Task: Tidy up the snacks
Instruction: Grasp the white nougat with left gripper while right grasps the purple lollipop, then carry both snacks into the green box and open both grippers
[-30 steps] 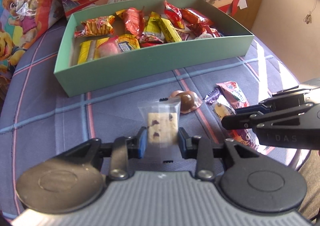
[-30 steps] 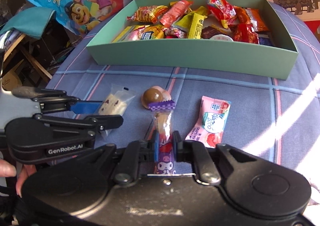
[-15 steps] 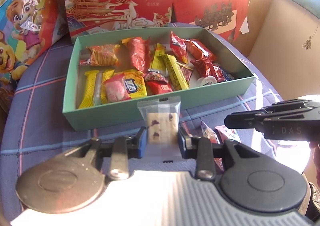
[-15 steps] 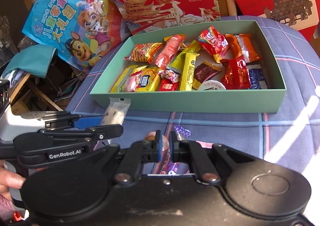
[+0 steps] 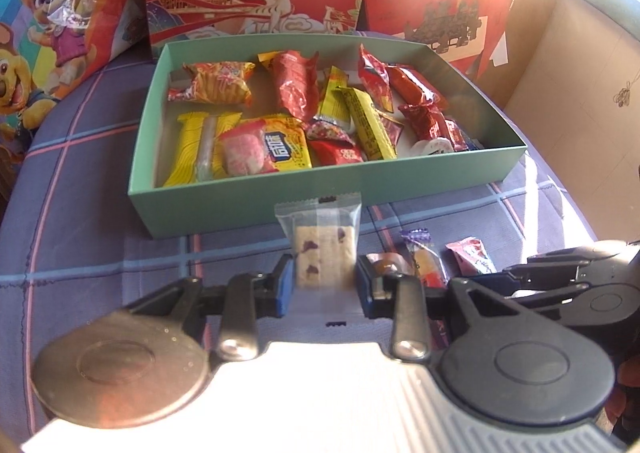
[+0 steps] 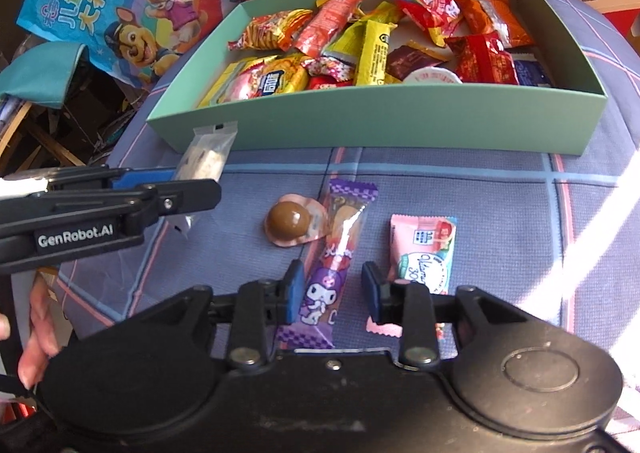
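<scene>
Nougat bar (image 5: 325, 253) sits clamped in left tool (image 5: 323, 285); right tool (image 6: 331, 289), opening, half-hides purple candy (image 6: 332, 277).

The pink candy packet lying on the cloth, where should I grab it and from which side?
Grip the pink candy packet across its narrow middle, coming from above. It lies flat, its long axis running toward the green box, with bare cloth on its right side; the purple lollipop packet lies close left.
</scene>
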### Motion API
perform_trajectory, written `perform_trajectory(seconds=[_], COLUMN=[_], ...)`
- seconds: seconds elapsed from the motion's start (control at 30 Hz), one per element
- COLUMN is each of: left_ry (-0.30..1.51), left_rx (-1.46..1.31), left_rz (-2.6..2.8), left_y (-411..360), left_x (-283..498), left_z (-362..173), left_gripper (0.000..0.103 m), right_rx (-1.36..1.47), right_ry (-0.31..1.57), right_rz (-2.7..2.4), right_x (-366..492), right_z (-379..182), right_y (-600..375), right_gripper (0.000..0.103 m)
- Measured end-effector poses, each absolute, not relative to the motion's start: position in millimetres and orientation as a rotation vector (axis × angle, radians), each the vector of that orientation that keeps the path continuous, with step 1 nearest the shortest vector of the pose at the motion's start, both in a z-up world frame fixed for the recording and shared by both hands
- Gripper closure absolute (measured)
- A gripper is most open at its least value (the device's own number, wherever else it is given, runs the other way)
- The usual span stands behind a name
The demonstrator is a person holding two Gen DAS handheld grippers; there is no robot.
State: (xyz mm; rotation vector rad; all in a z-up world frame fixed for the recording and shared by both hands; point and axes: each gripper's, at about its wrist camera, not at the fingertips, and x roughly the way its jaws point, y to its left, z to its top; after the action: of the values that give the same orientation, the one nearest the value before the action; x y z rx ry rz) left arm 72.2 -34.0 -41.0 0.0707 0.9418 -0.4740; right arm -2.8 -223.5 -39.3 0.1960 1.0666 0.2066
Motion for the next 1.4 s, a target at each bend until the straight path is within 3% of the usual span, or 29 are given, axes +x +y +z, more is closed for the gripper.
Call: perform_trajectory(seconds=[0.07, 0.17, 0.27, 0.83, 1.4], left_ry=[0.943, 0.944, 0.941, 0.848, 0.897], left_rx=[0.062, 0.044, 0.036, 0.069, 0.123], left_rz=[-0.473, -0.473, -0.477, -0.51, -0.543], left_y=[-30.5, -25.1, -22.6, -49.0, -138.7], left_x=[73.1, 74.4, 74.1, 110.5, 226.7], left_z=[-42.2, -42.7, -42.9, -0.3, -13.6], left_gripper=[0.071, 0.071, 0.071, 0.071, 0.071], right_rx=[0.101, -0.096, -0.022, 0.238, 0.359], right_ry=[1.038, 1.005, 1.04, 0.876, 0.9], right_rz=[0.2, 0.188, 0.204, 0.113, 0.039], right_x=[-3.6, -11.1, -6.1, 40.4, 147.7], right_z=[-40.9, -42.8, -37.1, 37.0, 8.6], right_y=[-212.3, -190.2, -195.4, -268.9, -332.7], right_gripper=[0.071, 0.085, 0.09, 0.09, 0.09])
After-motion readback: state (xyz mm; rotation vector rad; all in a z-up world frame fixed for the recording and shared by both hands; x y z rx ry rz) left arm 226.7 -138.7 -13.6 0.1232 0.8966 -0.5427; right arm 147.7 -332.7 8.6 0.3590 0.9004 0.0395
